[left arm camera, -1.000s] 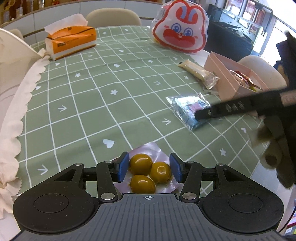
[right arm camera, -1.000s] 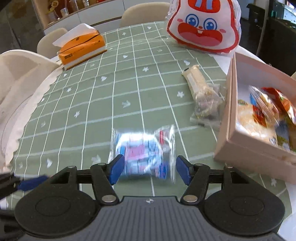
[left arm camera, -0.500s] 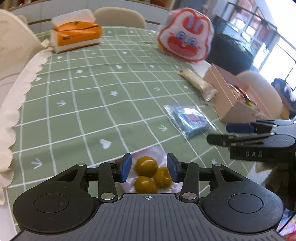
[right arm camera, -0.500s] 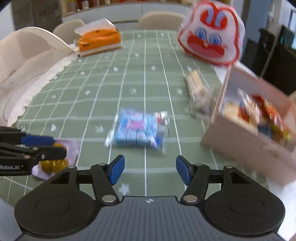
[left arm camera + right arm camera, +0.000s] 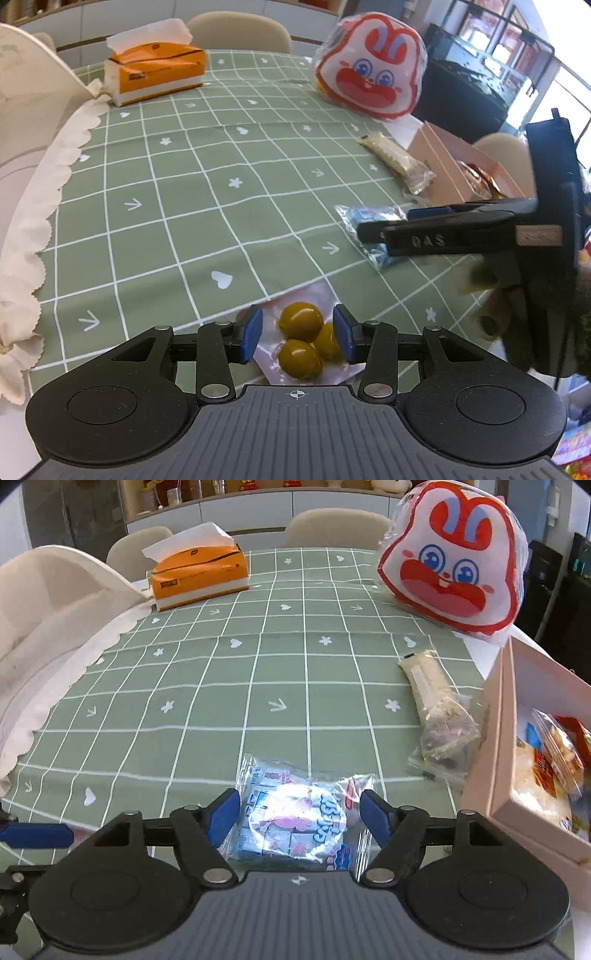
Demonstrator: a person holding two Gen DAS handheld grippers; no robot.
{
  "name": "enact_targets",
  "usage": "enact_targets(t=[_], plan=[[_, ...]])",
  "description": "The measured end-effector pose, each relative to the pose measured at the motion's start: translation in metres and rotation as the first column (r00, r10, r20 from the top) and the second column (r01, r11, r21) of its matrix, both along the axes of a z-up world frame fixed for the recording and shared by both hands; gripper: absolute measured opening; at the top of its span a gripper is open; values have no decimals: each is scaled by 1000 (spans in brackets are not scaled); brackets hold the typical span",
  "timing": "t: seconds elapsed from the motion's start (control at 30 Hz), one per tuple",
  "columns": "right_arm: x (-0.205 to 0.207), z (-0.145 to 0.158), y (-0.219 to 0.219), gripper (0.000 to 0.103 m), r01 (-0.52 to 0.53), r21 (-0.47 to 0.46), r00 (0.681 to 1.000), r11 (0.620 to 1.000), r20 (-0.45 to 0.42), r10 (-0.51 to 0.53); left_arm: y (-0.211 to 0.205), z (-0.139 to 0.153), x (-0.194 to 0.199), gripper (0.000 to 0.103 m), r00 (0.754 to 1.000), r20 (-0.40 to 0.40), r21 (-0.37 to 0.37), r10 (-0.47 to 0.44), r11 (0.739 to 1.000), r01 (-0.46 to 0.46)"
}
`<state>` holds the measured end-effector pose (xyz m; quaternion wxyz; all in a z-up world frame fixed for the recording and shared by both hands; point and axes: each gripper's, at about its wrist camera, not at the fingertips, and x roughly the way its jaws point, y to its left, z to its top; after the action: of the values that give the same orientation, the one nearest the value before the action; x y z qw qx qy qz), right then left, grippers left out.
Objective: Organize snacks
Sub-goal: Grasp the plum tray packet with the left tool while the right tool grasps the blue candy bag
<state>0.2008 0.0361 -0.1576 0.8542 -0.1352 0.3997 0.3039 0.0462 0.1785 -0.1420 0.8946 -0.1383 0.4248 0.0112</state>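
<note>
Straddling the crinkly, slippery candy packet (image 5: 295,827), the right gripper (image 5: 295,818) sat open; left gripper (image 5: 297,334) open around soft green plums (image 5: 303,339) at six o'clock.

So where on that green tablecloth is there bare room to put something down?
The middle of the tablecloth is bare, bordered by the tissue box, the rabbit bag and the long bar. It is crowded beside the pink box and around both grippers.

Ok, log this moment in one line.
left gripper: open around clear pack of yellow-green balls | right gripper: open around blue-pink foil packet | pink box: part-filled
</note>
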Motion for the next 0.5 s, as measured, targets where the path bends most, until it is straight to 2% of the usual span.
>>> enact_targets(t=[0.07,0.37,0.5], plan=[[-12,2,-7,65,-16,-15,1000,1000,6,17,-4,0,1,47,1000,-2,17,-16,1000,16],[-58,4,-66,65,38,-36,999,999,-4,-39,-35,-3,0,46,993,-6,173,-121,978,120],[-68,0,-81,72,93,-18,996,996,2,-93,-35,-5,4,51,991,-8,165,-132,977,132]])
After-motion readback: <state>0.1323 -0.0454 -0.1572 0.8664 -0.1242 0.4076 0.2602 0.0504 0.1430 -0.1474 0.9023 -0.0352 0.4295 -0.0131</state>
